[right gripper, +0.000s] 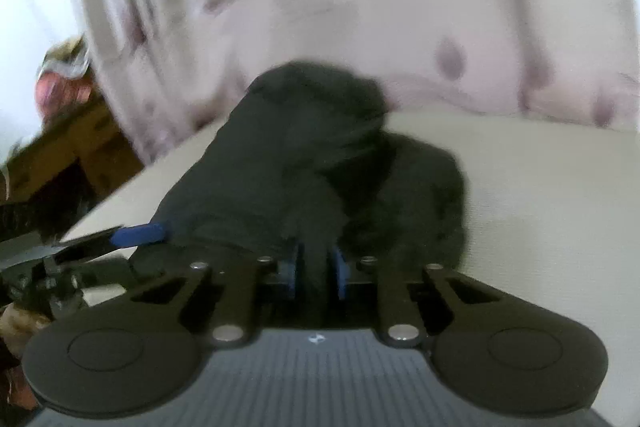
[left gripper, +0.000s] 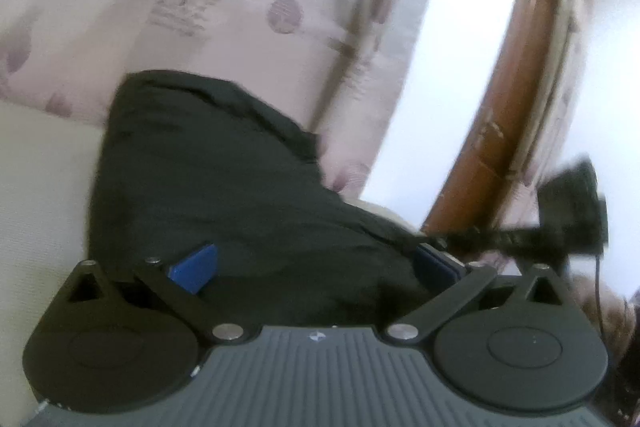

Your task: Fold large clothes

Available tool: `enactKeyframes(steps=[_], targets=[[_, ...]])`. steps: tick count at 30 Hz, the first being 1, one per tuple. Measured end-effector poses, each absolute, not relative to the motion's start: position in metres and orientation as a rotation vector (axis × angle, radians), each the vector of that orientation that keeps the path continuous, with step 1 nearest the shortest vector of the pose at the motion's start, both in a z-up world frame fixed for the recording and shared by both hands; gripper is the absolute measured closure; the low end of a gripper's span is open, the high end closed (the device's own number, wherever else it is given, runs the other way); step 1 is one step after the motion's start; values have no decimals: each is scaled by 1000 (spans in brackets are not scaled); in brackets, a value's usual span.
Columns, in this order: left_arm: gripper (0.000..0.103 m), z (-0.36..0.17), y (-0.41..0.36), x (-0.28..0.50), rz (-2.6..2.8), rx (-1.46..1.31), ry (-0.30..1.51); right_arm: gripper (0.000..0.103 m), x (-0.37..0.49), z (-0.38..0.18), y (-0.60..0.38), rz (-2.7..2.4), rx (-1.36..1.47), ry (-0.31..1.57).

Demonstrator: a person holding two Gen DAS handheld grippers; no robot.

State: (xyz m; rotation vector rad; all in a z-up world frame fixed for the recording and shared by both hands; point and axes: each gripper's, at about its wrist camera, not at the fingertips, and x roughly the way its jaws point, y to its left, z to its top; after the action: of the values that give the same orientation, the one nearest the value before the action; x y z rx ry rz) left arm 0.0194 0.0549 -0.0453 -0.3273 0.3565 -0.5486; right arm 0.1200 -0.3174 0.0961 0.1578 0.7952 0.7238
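A black garment [left gripper: 224, 179] lies bunched on a cream surface [left gripper: 44, 187]. In the left wrist view my left gripper [left gripper: 316, 267] stands open wide, and the cloth's near part fills the space between its blue pads [left gripper: 194, 269]. In the right wrist view the black garment [right gripper: 304, 155] runs away from me in a heap. My right gripper [right gripper: 316, 269] is shut on a fold of it, pinched between the blue pads [right gripper: 340, 267]. One blue finger of the left gripper [right gripper: 140, 233] shows at the cloth's left edge. Both views are blurred.
Pale fabric with mauve spots [right gripper: 452, 39] hangs behind the cream surface [right gripper: 540, 207]. A brown wooden panel [left gripper: 516, 99] stands to the right in the left wrist view. Dark wooden furniture [right gripper: 76, 155] sits at the left in the right wrist view.
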Motion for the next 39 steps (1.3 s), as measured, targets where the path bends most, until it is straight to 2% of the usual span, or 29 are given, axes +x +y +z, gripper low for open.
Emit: enactKeyframes(steps=[2, 4, 7, 11, 12, 13, 14, 15, 18, 19, 20, 21, 24, 27, 30, 39], targets=[[0, -49, 59, 22, -552, -345, 372, 92, 117, 71, -332, 655, 242, 841], [0, -47, 54, 20, -550, -309, 367, 101, 113, 45, -340, 592, 258, 897], [0, -49, 48, 20, -576, -273, 382, 100, 106, 23, -355, 553, 363, 896], [0, -49, 47, 22, -592, -277, 390, 96, 108, 61, -371, 549, 390, 780], [0, -49, 47, 24, -591, -286, 392, 87, 109, 76, -368, 562, 364, 740], [0, -49, 47, 24, -588, -292, 391, 61, 111, 89, -362, 591, 341, 716], [0, -50, 47, 24, -587, -298, 389, 38, 115, 99, -354, 627, 318, 711], [0, -50, 47, 23, -587, -306, 388, 0, 120, 104, -342, 654, 288, 712], [0, -50, 48, 21, -581, -324, 382, 0, 130, 99, -299, 710, 191, 744], [0, -49, 49, 20, -574, -331, 381, 5, 137, 92, -283, 734, 162, 787], [1, -46, 51, 19, -567, -342, 377, 19, 140, 86, -271, 760, 140, 810], [1, -43, 54, 16, -557, -358, 360, 56, 141, 79, -257, 778, 101, 834], [1, -29, 64, 9, -493, -363, 270, 74, 126, 80, -247, 777, 33, 799], [1, -27, 67, 18, -488, -346, 313, 76, 115, 81, -278, 715, 109, 756], [1, -37, 59, 26, -496, -308, 387, 77, 111, 43, -303, 645, 260, 818], [1, -33, 53, 28, -427, -284, 400, 76, 118, -15, -337, 684, 682, 873]])
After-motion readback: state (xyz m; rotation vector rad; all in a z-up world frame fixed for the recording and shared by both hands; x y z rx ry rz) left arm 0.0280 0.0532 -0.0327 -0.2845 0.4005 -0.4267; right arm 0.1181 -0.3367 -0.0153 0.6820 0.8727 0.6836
